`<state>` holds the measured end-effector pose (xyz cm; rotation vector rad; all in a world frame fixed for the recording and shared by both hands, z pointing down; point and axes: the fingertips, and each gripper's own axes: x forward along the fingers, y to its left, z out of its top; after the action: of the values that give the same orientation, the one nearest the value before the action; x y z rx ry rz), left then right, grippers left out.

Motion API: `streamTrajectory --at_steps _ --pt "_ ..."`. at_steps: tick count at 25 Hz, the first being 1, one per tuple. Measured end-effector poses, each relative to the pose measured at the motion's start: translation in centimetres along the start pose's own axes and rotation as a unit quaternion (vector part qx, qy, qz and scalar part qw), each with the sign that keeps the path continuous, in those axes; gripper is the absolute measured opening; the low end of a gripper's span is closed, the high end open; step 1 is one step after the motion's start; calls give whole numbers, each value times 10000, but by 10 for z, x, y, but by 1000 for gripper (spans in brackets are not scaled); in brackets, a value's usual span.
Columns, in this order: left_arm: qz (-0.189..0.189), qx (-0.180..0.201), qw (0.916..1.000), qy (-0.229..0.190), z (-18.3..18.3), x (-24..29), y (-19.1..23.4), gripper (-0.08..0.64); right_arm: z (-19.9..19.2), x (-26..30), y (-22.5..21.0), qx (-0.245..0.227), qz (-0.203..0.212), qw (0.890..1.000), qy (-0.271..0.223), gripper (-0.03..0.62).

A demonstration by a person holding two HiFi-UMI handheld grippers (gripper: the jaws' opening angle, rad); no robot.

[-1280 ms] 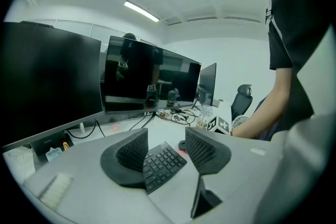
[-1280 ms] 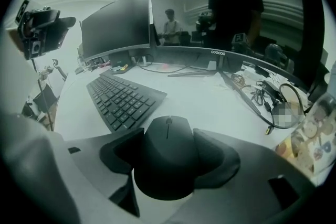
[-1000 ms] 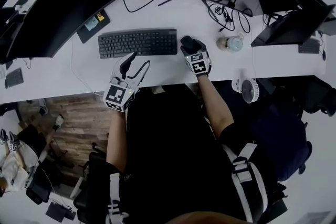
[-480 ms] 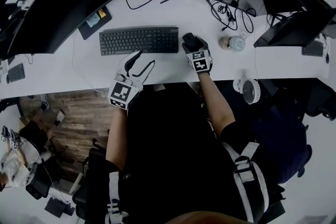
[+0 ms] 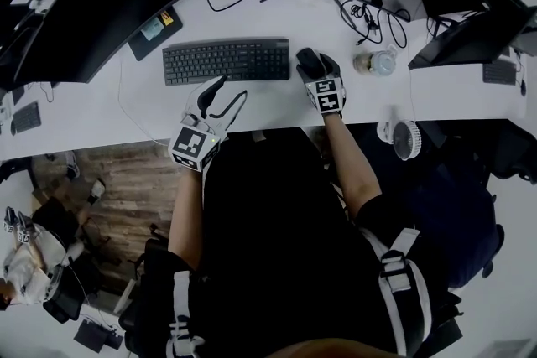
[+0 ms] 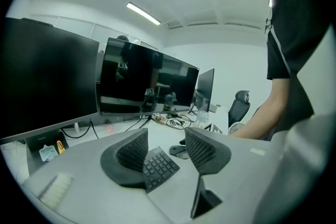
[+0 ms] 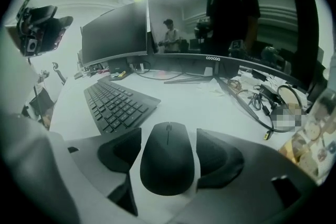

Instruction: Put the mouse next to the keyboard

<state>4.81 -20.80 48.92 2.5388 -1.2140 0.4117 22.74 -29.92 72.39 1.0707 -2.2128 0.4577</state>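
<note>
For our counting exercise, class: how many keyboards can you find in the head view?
3. The main keyboard lies left of the mouse; a likely second keyboard at the far left edge; a third keyboard at the far right edge. Monitors may hide more.

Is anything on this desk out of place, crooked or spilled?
Nothing is spilled or damaged. Only a tangle of black cables behind the mouse looks untidy; the keyboard and mouse lie straight, side by side.

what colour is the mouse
The mouse is black, clearest in the right gripper view.
</note>
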Motion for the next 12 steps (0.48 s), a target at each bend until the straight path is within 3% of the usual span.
streamTrajectory --at_steps 8,12 --pt "-221 -29 9997 -100 -3 -20 6 218 16 -36 13 7 -231 9995 -233 299" --pt "-320 -23 9992 -227 -1 -31 6 200 18 -54 36 128 21 9991 -410 89"
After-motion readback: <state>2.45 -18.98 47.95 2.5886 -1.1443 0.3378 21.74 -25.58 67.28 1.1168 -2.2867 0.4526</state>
